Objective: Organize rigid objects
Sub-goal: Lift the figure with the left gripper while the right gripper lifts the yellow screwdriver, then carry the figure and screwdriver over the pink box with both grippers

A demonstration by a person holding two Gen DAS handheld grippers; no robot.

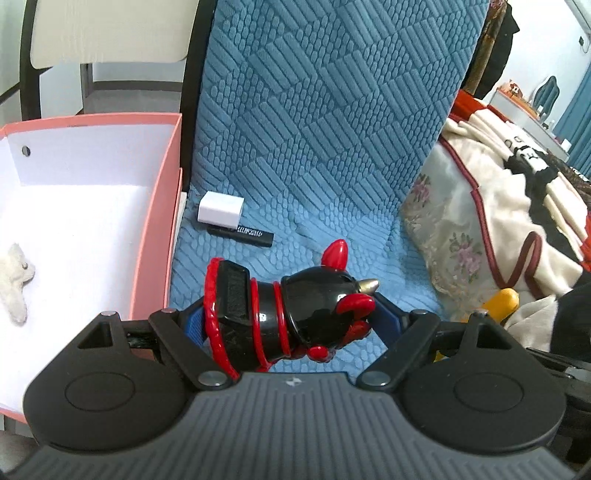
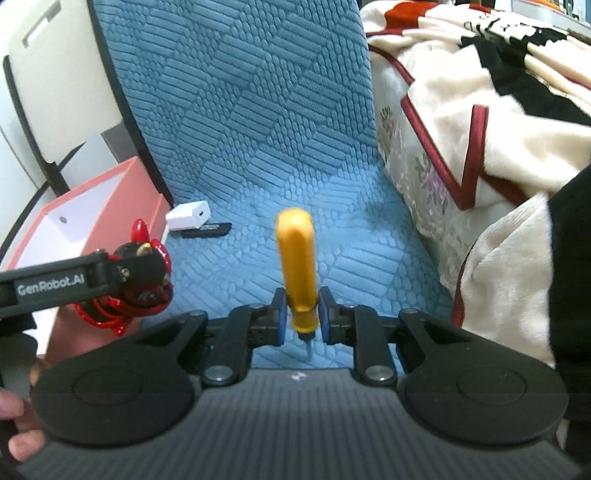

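Note:
A black toy figure with red horns and red cord (image 1: 291, 314) lies sideways between the blue pads of my left gripper (image 1: 288, 317), which is shut on it above the blue seat cushion (image 1: 317, 147). In the right wrist view the same toy figure (image 2: 142, 273) hangs at the left, near the pink box (image 2: 110, 192). My right gripper (image 2: 302, 314) is shut on a yellow-handled screwdriver (image 2: 297, 266), handle pointing away, metal tip toward the camera. A white charger block (image 1: 221, 211) and a black stick (image 1: 243, 234) lie on the cushion beside the pink box (image 1: 159, 229).
The pink box has a white inside and holds a small white plush (image 1: 14, 284). A floral cushion and cream blankets (image 1: 480, 229) pile up on the right. A chair back (image 1: 107, 33) stands behind the box. A person's hand (image 2: 18, 424) shows at the lower left.

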